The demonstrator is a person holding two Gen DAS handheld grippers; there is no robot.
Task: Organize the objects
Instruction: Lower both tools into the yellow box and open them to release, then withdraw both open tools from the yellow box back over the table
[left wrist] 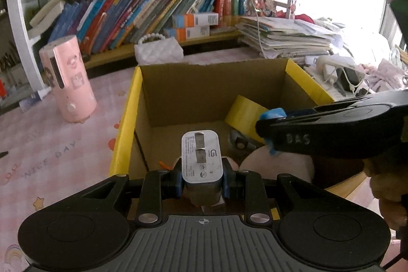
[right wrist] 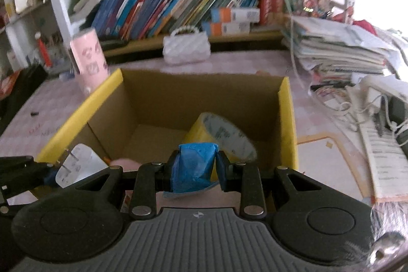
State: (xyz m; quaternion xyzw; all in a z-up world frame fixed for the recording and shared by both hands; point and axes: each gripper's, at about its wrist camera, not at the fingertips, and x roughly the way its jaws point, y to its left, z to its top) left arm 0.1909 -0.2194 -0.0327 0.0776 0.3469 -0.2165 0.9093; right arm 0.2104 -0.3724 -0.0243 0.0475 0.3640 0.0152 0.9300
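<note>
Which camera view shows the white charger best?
The left wrist view: the white charger sits centred between the left gripper jaws, label and prongs readable. The right wrist view shows only its blurred end at the left edge.

A white charger [left wrist: 201, 157], blue wad [right wrist: 195, 167], yellow tape roll [right wrist: 224, 137], yellow-edged brown box [left wrist: 127, 119], pink checked tablecloth [left wrist: 51, 144].

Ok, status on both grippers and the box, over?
Left gripper shut on white charger. Right gripper shut on blue wad. Both above open cardboard box; yellow tape roll inside.
</note>
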